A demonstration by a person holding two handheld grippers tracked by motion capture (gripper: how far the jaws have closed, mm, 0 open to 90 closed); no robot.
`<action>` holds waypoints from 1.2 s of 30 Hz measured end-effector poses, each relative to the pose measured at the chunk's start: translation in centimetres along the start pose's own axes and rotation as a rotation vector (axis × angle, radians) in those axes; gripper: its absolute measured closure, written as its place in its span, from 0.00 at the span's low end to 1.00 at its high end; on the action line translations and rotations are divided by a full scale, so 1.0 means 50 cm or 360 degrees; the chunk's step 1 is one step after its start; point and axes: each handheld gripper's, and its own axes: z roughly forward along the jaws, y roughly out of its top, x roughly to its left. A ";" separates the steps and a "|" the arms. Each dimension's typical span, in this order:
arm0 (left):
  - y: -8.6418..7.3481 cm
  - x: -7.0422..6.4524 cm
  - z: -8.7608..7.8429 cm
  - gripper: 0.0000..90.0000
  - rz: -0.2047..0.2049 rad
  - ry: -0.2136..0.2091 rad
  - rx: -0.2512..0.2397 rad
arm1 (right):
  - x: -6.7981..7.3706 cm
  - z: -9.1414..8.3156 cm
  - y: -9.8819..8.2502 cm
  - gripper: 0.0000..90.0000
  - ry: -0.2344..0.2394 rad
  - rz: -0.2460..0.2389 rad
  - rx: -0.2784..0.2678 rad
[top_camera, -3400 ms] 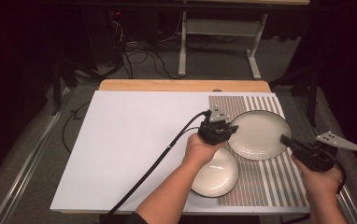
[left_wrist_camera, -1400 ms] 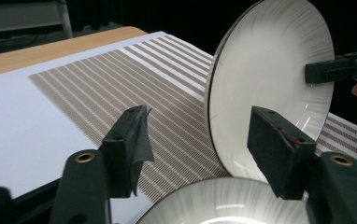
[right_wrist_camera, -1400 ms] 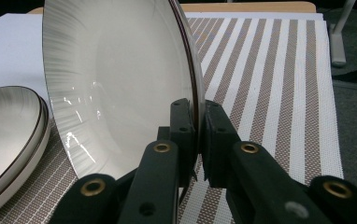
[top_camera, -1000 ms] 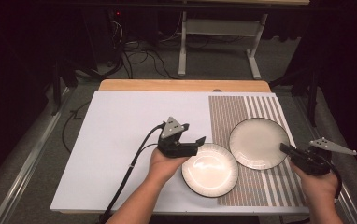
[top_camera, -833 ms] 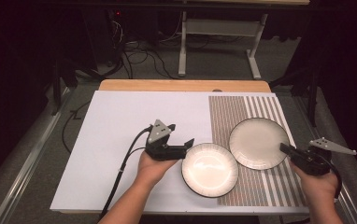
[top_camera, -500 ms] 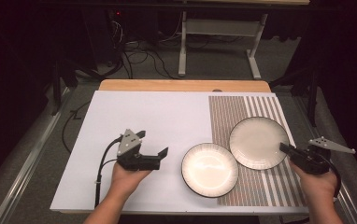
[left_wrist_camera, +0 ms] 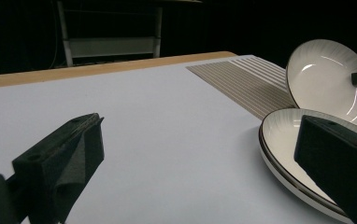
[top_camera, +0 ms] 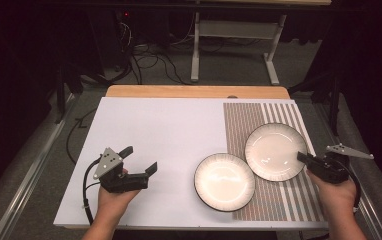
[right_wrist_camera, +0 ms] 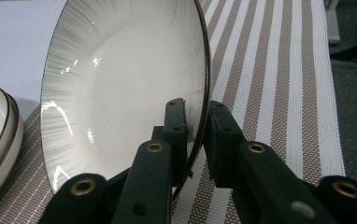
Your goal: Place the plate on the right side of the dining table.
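Pinching the far plate (right_wrist_camera: 120,88) rim, the right tool (right_wrist_camera: 196,119) seems loosening; left tool (top_camera: 138,159) released, no writing readable.

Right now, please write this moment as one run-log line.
left gripper: open, empty | right gripper: shut on far plate rim, plate tilted | near plate: flat, free

Two plates sit at the right of the table (top_camera: 169,130) — the near plate (top_camera: 224,181) half on the striped mat (top_camera: 259,117), the far plate (top_camera: 275,151) just behind-right on it. The left gripper (top_camera: 139,161) lies well left; the right gripper (top_camera: 303,158) meets the far plate's right rim.
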 end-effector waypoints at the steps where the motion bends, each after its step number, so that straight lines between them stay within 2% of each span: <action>1: 0.000 0.000 0.000 0.03 0.0000 0.0000 0.0000 | -0.001 0.002 0.000 0.91 -0.0004 0.0003 0.0006; 5: -0.001 -0.003 0.005 0.03 -0.0001 -0.0021 0.0000 | -0.005 0.008 0.000 0.89 -0.0010 0.0029 0.0038; 9: -0.005 0.002 0.005 0.03 -0.0009 -0.0017 0.0015 | -0.014 0.021 0.000 0.87 -0.0021 0.0050 0.0077; 13: -0.002 0.006 0.004 0.03 -0.0039 -0.0002 -0.0005 | -0.018 0.027 0.003 0.88 -0.0017 0.0053 0.0083; 21: 0.000 0.007 0.004 0.01 -0.0002 0.0034 -0.0006 | -0.030 0.045 0.004 0.85 -0.0028 0.0086 0.0121; 25: 0.000 0.010 0.000 0.01 -0.0018 0.0033 -0.0009 | -0.032 0.053 0.004 0.85 -0.0069 0.0092 0.0143; 28: 0.000 0.013 0.000 0.01 -0.0034 0.0031 -0.0010 | -0.039 0.059 0.003 0.85 -0.0068 0.0102 0.0149; 29: 0.000 0.013 0.001 0.01 -0.0035 0.0029 -0.0002 | -0.039 0.060 0.003 0.85 -0.0070 0.0111 0.0154; 31: 0.001 0.013 0.003 0.01 -0.0033 0.0033 -0.0002 | -0.036 0.062 0.004 0.86 -0.0128 0.0084 0.0166; 33: 0.002 0.012 0.004 0.01 -0.0027 0.0035 0.0000 | -0.041 0.066 0.002 0.86 -0.0121 0.0113 0.0187; 36: 0.002 0.012 0.005 0.01 -0.0017 0.0038 0.0004 | -0.042 0.070 -0.001 0.86 -0.0140 0.0115 0.0190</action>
